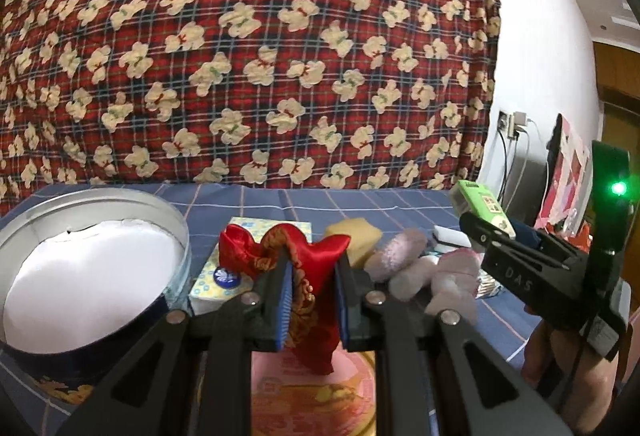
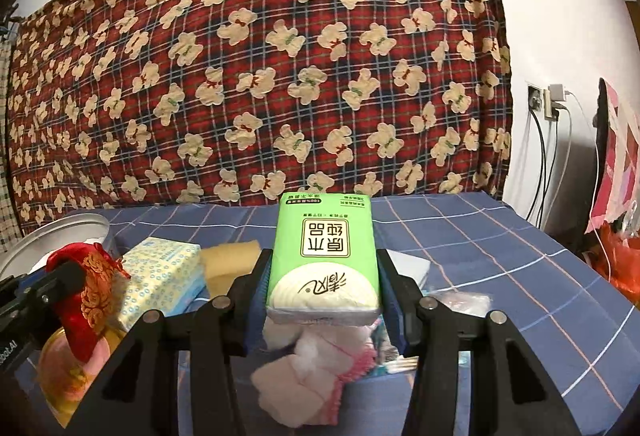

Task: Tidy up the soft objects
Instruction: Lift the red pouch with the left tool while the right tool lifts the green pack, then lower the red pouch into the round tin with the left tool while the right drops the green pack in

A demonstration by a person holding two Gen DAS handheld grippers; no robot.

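Held, left: red satin pouch (image 1: 308,276) with gold brocade trim, pinched between the blue pads of the left gripper (image 1: 311,300); jaws clenched on the cloth, most of the pouch bunched above them, one end drooping below. It hangs over a round pink and gold tin lid (image 1: 316,392) lying on the bed, lifted clear probably so it can be carried to a container

Held, right: green tissue pack (image 2: 324,260), gripped across its width by the right gripper (image 2: 322,288); jaws closed on its two sides, pack sticking out forward and level, label up. It rides above a pile of white and pink fluffy items (image 2: 316,368)

Likely destination: round tin (image 1: 92,264), white inside, open, to the left on the blue checked sheet (image 2: 460,236); it looks like the place where the soft things are being gathered

Not yet handled, lying on the sheet:
- blue and yellow patterned tissue pack (image 2: 164,276), just beside the tin
- yellow sponge (image 1: 354,240), behind it
- lilac plush toy (image 1: 408,268), near the sponge

Backdrop: red plaid cloth with a bear print (image 1: 248,56), draped behind the bed
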